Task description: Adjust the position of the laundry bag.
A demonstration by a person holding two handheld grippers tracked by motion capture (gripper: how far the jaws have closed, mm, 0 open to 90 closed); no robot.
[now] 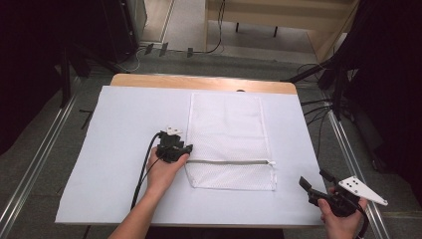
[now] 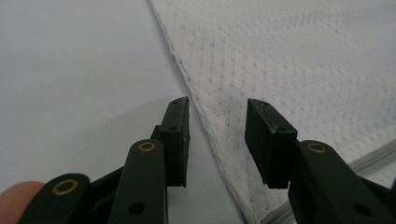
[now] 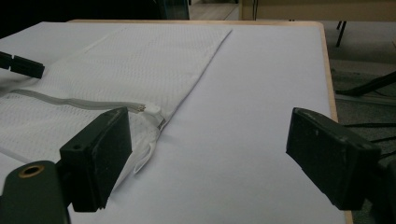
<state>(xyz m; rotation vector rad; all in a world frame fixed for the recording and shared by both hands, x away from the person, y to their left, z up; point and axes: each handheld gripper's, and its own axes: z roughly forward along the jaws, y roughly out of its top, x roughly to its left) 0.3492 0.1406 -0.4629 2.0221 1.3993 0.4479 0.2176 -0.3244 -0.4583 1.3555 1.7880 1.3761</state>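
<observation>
L tool (image 1: 174, 147) sits low on the tabletop at the left edge of the mesh bag (image 1: 226, 129), jaws parted w/ a clear gap. In the left gripper view the bag's hemmed edge runs up between the two jaws, nothing pinched; one jaw over bare white sheet (image 1: 124, 149), the other over mesh. The left hand (image 1: 161, 172) wraps the tool from behind, black cable (image 1: 142, 172) trailing back toward the near edge.

R tool (image 1: 318, 184) is off by the tabletop's near right corner, well apart from the bag, jaws spread wide and holding nothing. The right hand (image 1: 338, 219) grips it; a grey three-cornered plate (image 1: 361, 189) sticks out on top.

The bag lies flat mid-tabletop, long side running away from the person. The zipper (image 1: 229, 161) crosses it near the person's end, closed as far as I can tell, slider (image 3: 152, 110) at the bag's right edge w/ a white pull tab (image 3: 144, 158) hanging off it onto the sheet.

The sheet covers nearly the whole tabletop; a wood strip (image 1: 199, 81) shows along the far edge. Beyond: grey floor, cables, dark stands at both sides.
</observation>
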